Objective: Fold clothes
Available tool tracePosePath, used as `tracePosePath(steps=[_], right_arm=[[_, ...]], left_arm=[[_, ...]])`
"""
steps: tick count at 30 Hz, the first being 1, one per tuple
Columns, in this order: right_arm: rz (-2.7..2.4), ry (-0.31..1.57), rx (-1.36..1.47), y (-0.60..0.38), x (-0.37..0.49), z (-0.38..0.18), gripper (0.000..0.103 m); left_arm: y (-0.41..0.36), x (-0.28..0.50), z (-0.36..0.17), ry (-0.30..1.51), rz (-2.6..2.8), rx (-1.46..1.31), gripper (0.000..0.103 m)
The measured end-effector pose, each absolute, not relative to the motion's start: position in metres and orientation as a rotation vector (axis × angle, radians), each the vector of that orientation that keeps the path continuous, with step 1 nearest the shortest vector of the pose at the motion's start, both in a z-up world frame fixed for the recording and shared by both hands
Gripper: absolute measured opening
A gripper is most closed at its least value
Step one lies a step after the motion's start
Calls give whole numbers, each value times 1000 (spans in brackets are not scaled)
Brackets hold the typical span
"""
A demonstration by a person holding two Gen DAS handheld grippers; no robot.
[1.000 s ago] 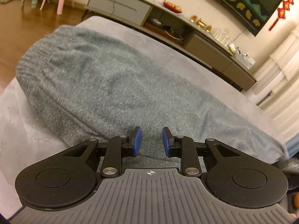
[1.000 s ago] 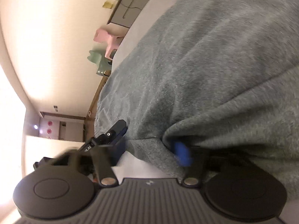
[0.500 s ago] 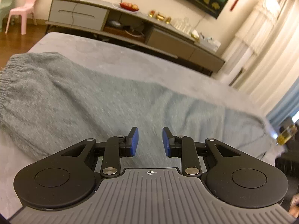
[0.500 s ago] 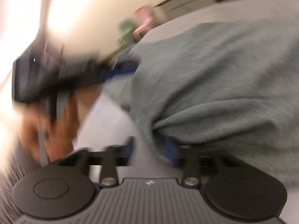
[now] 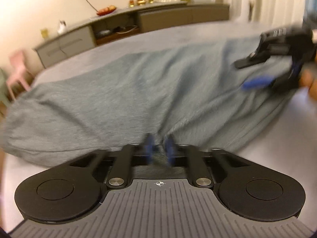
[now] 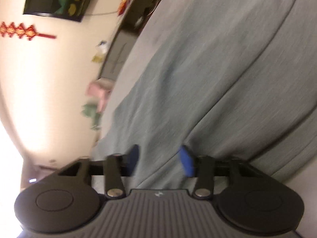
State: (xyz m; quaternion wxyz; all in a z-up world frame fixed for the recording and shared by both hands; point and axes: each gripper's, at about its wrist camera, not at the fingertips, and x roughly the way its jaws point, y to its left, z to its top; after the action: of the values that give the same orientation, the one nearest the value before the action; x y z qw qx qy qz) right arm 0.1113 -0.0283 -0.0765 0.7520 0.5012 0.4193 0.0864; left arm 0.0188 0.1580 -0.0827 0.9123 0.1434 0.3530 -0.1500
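Note:
A grey knit garment (image 5: 138, 91) lies stretched across a grey bed (image 5: 287, 138). My left gripper (image 5: 160, 147) is at the garment's near edge, and its blue pads (image 5: 170, 148) are shut on a bunch of the cloth. In the left wrist view my right gripper (image 5: 247, 73) is at the garment's right end, held by a hand (image 5: 311, 81). In its own view, the right gripper (image 6: 160, 159) has a thick fold of the garment (image 6: 208, 69) filling the gap. Its jaws are closing on that fold. Both views are blurred by motion.
A long low cabinet (image 5: 158, 13) with a fruit plate (image 5: 106, 10) runs along the far wall. A pink chair (image 5: 17, 67) stands at the bed's left end and pale curtains (image 5: 277, 0) hang at the right. Bare bed sheet shows in front of the garment.
The left gripper swung across the bed to the garment's near edge and shut on the cloth. The right gripper opened, shifted along the garment and is closing again.

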Motion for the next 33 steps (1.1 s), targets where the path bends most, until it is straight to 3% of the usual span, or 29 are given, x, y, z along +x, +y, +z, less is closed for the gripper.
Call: tracePosePath(steps=[1, 2, 7, 9, 13, 18, 25, 28, 30, 32, 33], right_arm=[[141, 931, 1078, -35, 112, -76, 4], [125, 929, 1094, -44, 112, -78, 0], [48, 906, 1070, -83, 101, -72, 0], [76, 924, 1034, -94, 96, -66, 6], [56, 897, 894, -129, 80, -47, 53], [-147, 824, 779, -195, 68, -33, 54], [-384, 700, 600, -271, 60, -34, 54], [-358, 667, 491, -301, 78, -33, 70], [-281, 710, 481, -313, 104, -45, 65], [-138, 745, 488, -313, 119, -51, 5], [-112, 715, 484, -313, 112, -42, 1]], left_arm=[[158, 12, -83, 708, -294, 315, 0], [160, 4, -79, 687, -282, 308, 0], [171, -21, -77, 696, -254, 188, 0], [172, -18, -79, 687, -247, 184, 0], [174, -19, -63, 599, -297, 112, 5], [150, 4, -77, 654, -258, 182, 13], [136, 12, -101, 705, -202, 274, 15], [133, 13, -104, 703, -193, 291, 14], [133, 15, -104, 704, -183, 280, 13], [134, 17, -104, 706, -171, 259, 9], [135, 16, -104, 706, -162, 246, 5]])
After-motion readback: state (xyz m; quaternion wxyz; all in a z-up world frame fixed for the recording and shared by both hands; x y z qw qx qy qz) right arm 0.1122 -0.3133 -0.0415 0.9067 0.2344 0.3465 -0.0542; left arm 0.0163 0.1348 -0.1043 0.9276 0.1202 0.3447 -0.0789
